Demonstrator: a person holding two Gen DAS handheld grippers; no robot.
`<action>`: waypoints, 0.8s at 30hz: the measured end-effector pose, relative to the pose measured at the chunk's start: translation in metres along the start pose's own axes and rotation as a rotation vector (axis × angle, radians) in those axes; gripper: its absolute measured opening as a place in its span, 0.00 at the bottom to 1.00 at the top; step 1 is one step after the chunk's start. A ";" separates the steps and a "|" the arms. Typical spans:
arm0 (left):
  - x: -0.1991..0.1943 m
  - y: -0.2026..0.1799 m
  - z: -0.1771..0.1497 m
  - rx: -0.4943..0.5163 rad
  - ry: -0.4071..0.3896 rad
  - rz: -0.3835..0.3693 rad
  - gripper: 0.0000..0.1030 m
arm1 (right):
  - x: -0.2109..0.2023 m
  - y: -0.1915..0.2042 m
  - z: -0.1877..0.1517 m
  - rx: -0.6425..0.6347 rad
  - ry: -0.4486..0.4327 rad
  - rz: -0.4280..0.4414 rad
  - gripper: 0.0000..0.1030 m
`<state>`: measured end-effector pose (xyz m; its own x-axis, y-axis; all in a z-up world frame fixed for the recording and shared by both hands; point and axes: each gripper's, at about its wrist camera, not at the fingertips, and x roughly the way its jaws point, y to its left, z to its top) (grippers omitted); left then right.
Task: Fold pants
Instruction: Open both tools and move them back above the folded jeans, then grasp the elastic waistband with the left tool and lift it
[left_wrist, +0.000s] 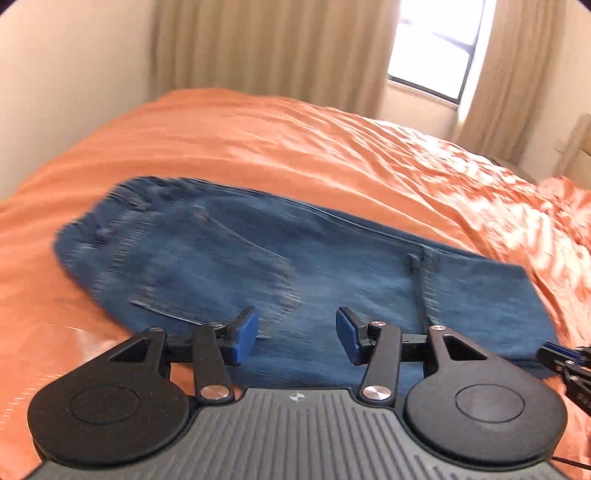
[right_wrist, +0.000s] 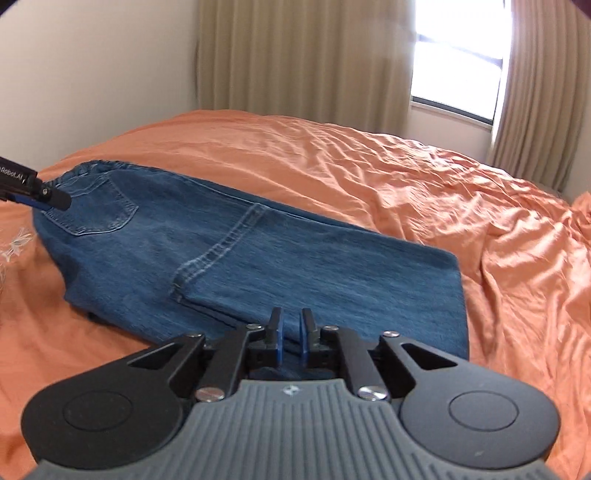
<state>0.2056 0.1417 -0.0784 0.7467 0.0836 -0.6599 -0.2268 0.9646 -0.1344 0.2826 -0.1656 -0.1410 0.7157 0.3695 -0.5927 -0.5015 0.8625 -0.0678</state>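
Only right view shows jeans (right_wrist: 258, 251) pocket stitching sharply; left blurs.

A bed (right_wrist: 332, 155) covered with a wrinkled orange sheet (left_wrist: 258, 140) carries everything here. A pair of blue jeans (right_wrist: 258, 266) lies flat on the sheet, folded lengthwise and doubled over so the leg ends rest on top of the seat part. The waistband end points toward the wall side of the bed, with a back pocket (right_wrist: 99, 206) facing up. The sheet shows deeper creases toward the window side, where sunlight falls across it.
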 end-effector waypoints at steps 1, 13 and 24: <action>-0.002 0.010 0.001 -0.010 -0.020 0.034 0.56 | 0.002 0.005 0.010 -0.029 0.006 0.022 0.10; 0.004 0.109 0.010 -0.223 -0.126 0.365 0.67 | 0.066 0.037 0.084 -0.220 0.158 0.073 0.11; 0.014 0.196 -0.016 -0.779 -0.142 0.399 0.73 | 0.141 0.056 0.087 -0.204 0.312 0.160 0.13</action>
<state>0.1616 0.3280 -0.1252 0.5796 0.4580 -0.6740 -0.8097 0.4168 -0.4131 0.3976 -0.0351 -0.1583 0.4550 0.3437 -0.8215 -0.7033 0.7045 -0.0947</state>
